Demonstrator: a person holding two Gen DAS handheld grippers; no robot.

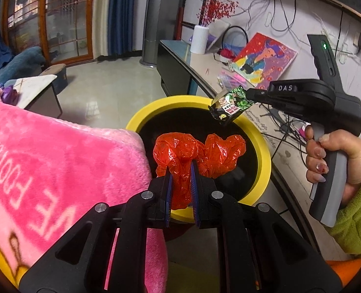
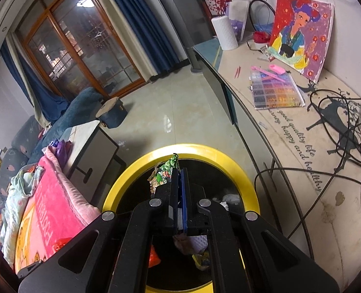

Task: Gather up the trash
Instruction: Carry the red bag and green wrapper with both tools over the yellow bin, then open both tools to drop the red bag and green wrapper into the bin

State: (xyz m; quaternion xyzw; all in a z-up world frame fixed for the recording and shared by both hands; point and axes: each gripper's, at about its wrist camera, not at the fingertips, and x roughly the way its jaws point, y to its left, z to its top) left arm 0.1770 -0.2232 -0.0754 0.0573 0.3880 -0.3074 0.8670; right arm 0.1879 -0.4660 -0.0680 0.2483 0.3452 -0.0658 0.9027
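Shiny pale floor tiles [image 1: 121, 85] fill the middle of a living room, with a glass door [image 2: 82, 48] in a wood frame and blue curtains [image 2: 141, 22] at the far end. A long low cabinet [image 2: 290, 146] runs along the wall. On it stand a white vase [image 2: 225, 33] with red twigs, a bright painting [image 2: 302, 36] of a lady, a bead box [image 2: 275, 90] and many black cables [image 2: 346, 131].

Down on the floor sits a round bin [image 1: 263, 151] with a yellow rim and a black inside. A fuzzy pink blanket [image 1: 58, 158] lies right beside it.

The left gripper [image 1: 181, 171] is clamped tight on a crinkly red bag [image 1: 200, 153]. The bag puffs out past the blue pads and hangs just over the bin's opening.

The right gripper [image 2: 179, 171] is squeezed closed on a green wrapper [image 1: 231, 103]. In the left view the wrapper sticks out from its tip, above the far edge of the bin's rim. A hand [image 1: 339, 156] in a green sleeve [image 1: 356, 214] grips that tool's gray handle, and a small green light glows on top. In the right view the wrapper pokes out beside the closed fingers, over the bin, and some scraps [image 2: 226, 199] already lie at the bottom.
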